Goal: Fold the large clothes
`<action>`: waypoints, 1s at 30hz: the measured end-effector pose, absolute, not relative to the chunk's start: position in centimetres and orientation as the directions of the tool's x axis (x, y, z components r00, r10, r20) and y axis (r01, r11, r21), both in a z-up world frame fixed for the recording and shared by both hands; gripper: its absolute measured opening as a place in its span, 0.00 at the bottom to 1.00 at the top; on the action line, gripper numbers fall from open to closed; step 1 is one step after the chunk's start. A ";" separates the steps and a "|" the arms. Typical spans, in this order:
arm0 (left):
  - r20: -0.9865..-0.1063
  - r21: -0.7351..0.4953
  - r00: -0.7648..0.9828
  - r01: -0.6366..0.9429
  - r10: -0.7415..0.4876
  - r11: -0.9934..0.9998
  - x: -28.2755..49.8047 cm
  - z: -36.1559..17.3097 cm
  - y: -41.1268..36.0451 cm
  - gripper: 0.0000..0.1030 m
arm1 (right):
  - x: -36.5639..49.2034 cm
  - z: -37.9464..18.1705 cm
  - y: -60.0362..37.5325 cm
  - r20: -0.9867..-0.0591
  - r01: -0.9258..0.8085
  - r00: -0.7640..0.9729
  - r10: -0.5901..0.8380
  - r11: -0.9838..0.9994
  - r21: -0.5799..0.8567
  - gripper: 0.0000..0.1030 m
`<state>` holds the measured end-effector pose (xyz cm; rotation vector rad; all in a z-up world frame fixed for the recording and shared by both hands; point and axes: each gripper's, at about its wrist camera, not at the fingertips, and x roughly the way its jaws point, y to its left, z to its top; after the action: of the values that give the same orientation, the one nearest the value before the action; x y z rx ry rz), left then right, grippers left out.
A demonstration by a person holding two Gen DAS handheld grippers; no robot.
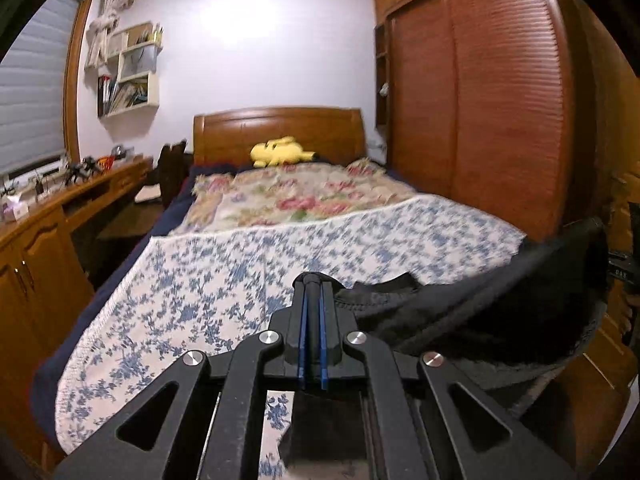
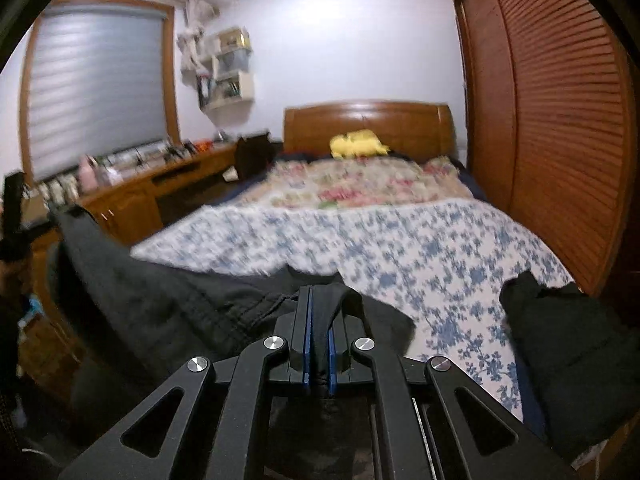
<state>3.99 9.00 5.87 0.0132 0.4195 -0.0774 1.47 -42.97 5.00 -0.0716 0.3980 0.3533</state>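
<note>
A large black garment point(image 1: 500, 308) hangs stretched between my two grippers over the foot of the bed. My left gripper point(image 1: 313, 280) is shut on one edge of it, and the cloth runs off to the right. My right gripper point(image 2: 318, 292) is shut on another edge of the black garment point(image 2: 168, 296), which stretches away to the left toward the other gripper point(image 2: 14, 216). Another part of the black cloth point(image 2: 560, 340) lies on the bed's right edge.
The bed carries a blue-flowered cover point(image 1: 224, 276) and a pink-flowered quilt point(image 1: 300, 196), with a yellow plush toy point(image 1: 280, 151) by the wooden headboard. A wooden desk point(image 1: 48, 216) runs along the left, a louvred wardrobe point(image 1: 500, 92) along the right.
</note>
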 end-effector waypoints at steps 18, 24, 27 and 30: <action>-0.439 -0.103 0.894 0.045 -0.086 0.994 18.9 -0.6 8.1 0.05 | 22.5 -1.6 -37.9 -0.524 -0.253 0.828 0.200 0.967 -0.029 0.06; -0.422 -0.096 0.904 0.038 -0.075 0.995 19.9 -1.3 8.6 0.18 | 26.6 -2.2 -37.1 -0.562 -0.218 0.807 0.180 0.976 -0.001 0.06; -0.435 -0.094 0.896 0.049 -0.085 0.994 20.3 -1.8 8.8 0.28 | 28.1 -2.7 -36.3 -0.591 -0.197 0.793 0.147 0.980 -0.020 0.06; -0.451 -0.089 0.888 0.052 -0.087 0.995 20.7 -2.3 9.1 0.33 | 29.2 -2.7 -35.6 -0.598 -0.184 0.792 0.124 0.982 -0.040 0.06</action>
<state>20.68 9.12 -2.33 -0.0753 0.4714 -0.0722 29.23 -35.62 -2.65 -0.0979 0.6361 0.1657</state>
